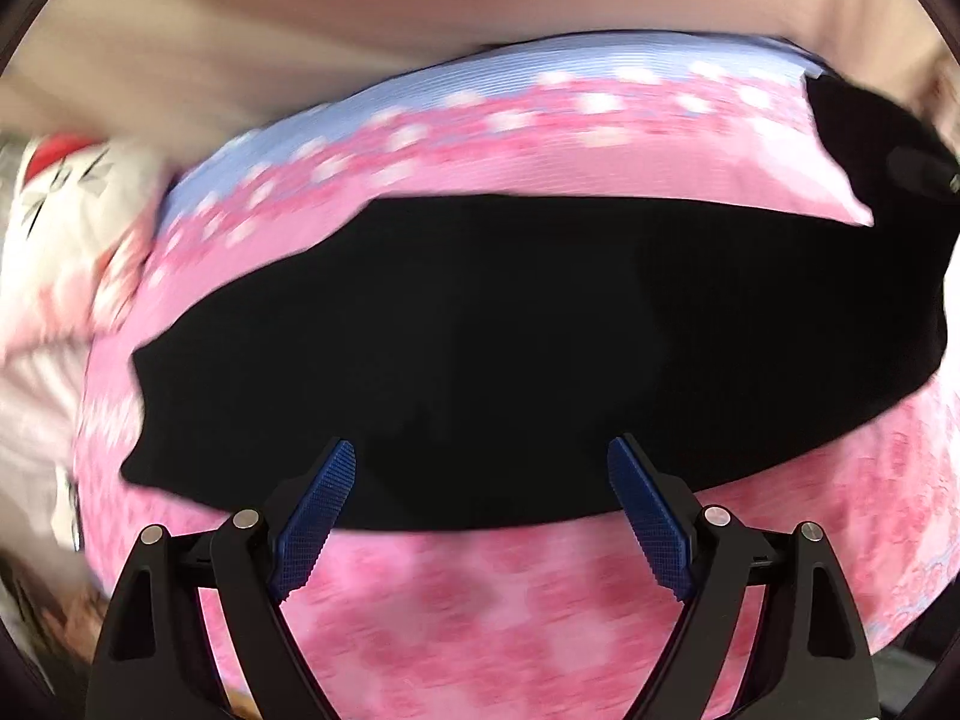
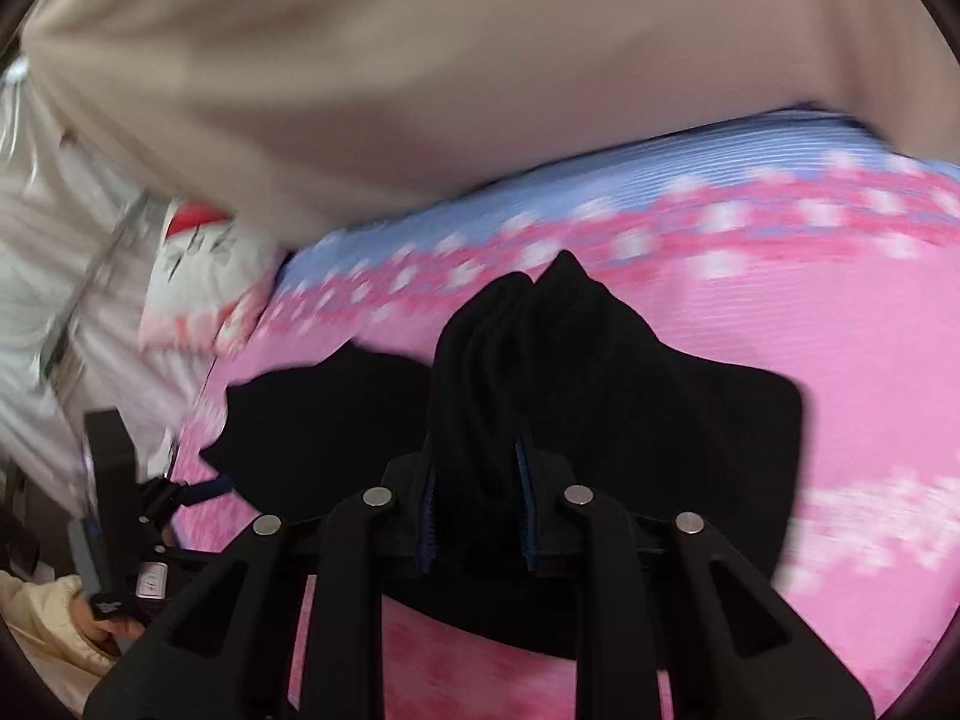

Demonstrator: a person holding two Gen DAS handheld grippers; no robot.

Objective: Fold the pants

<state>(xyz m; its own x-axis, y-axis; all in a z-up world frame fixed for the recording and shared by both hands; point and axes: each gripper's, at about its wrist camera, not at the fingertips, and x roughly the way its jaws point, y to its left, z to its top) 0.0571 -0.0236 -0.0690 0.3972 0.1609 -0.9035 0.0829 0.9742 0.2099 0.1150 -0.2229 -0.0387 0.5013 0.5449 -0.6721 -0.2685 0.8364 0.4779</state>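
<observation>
Black pants (image 1: pixel 510 348) lie spread across a pink flowered bedspread (image 1: pixel 510 612). My left gripper (image 1: pixel 480 480) hangs open just over their near edge, blue pads (image 1: pixel 315 519) wide apart and nothing between them. In the right wrist view my right gripper (image 2: pixel 477 498) is shut on a bunched fold of the black pants (image 2: pixel 540 360), which rises to a peak above the fingers. The remaining cloth trails flat to either side. The left gripper (image 2: pixel 204 489) shows at the left edge of this view, beside the pants' left end, with a hand (image 2: pixel 114 630) holding it.
The bedspread (image 2: pixel 810 324) has a blue band with white flowers along its far side. A white pillow with a red mark (image 1: pixel 60 180) lies at the left. Beige fabric (image 2: pixel 360 90) fills the background. White bedding (image 2: pixel 48 276) lies at the left.
</observation>
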